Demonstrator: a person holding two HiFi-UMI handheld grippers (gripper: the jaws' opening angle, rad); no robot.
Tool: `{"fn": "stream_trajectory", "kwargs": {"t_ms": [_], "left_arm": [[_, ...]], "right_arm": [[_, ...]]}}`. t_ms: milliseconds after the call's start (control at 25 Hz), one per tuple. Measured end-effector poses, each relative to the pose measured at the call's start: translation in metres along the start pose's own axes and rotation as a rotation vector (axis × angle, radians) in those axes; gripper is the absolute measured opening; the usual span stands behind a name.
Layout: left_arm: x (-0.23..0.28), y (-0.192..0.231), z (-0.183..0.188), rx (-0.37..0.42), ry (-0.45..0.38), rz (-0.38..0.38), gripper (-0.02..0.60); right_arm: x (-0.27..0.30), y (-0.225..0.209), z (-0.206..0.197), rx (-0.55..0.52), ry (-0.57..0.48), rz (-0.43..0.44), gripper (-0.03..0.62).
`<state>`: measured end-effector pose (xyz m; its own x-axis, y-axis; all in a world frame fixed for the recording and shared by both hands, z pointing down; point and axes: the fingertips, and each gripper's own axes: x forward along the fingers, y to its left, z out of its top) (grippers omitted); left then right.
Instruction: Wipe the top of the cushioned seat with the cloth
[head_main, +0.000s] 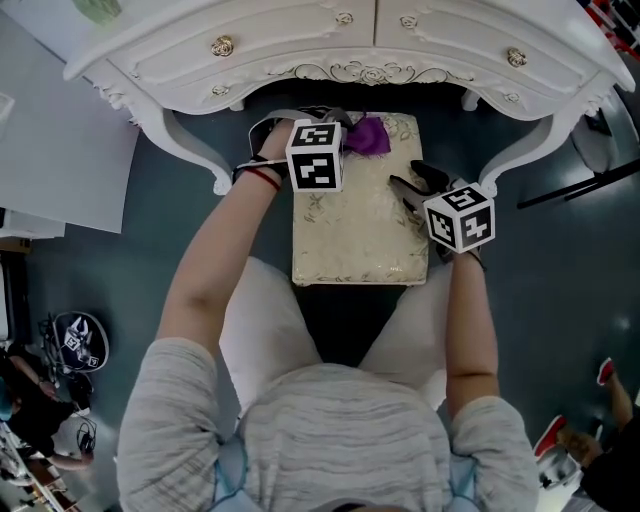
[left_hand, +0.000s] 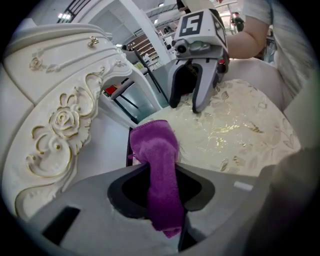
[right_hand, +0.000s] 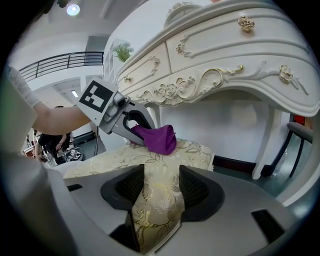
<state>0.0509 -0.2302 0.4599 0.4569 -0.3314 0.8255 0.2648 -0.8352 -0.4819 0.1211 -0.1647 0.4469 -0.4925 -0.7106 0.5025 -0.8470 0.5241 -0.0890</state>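
Observation:
The cushioned seat is cream with a gold leaf pattern and stands half under a white dresser. A purple cloth lies bunched on its far edge. My left gripper is shut on that cloth, which hangs out between the jaws and trails onto the seat. My right gripper stands open at the seat's right side, fingertips down on the fabric and nothing between them. In the right gripper view, only the seat top shows between the open jaws of my right gripper, with the cloth beyond.
The ornate white dresser with gold-knobbed drawers overhangs the seat's far end. Its curved legs flank the seat. The person's knees are close against the near edge. A black chair base is on the right, and a dark bag lies on the left floor.

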Motion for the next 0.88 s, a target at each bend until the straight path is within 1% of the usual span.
{"fn": "stream_trajectory", "kwargs": {"t_ms": [120, 360, 720, 880], "left_arm": [[-0.005, -0.011, 0.004, 0.022, -0.001, 0.004, 0.118], [-0.014, -0.030, 0.010, 0.042, -0.005, -0.011, 0.118], [-0.030, -0.061, 0.022, 0.051, -0.032, -0.032, 0.118], [-0.035, -0.075, 0.025, 0.064, -0.028, -0.043, 0.118]], "right_arm": [[0.000, 0.000, 0.000, -0.005, 0.001, -0.007, 0.221], [0.000, 0.001, 0.000, 0.000, -0.003, -0.004, 0.221], [-0.002, -0.002, 0.001, 0.016, -0.018, 0.006, 0.201], [-0.003, -0.002, 0.001, 0.015, -0.021, 0.009, 0.196]]}}
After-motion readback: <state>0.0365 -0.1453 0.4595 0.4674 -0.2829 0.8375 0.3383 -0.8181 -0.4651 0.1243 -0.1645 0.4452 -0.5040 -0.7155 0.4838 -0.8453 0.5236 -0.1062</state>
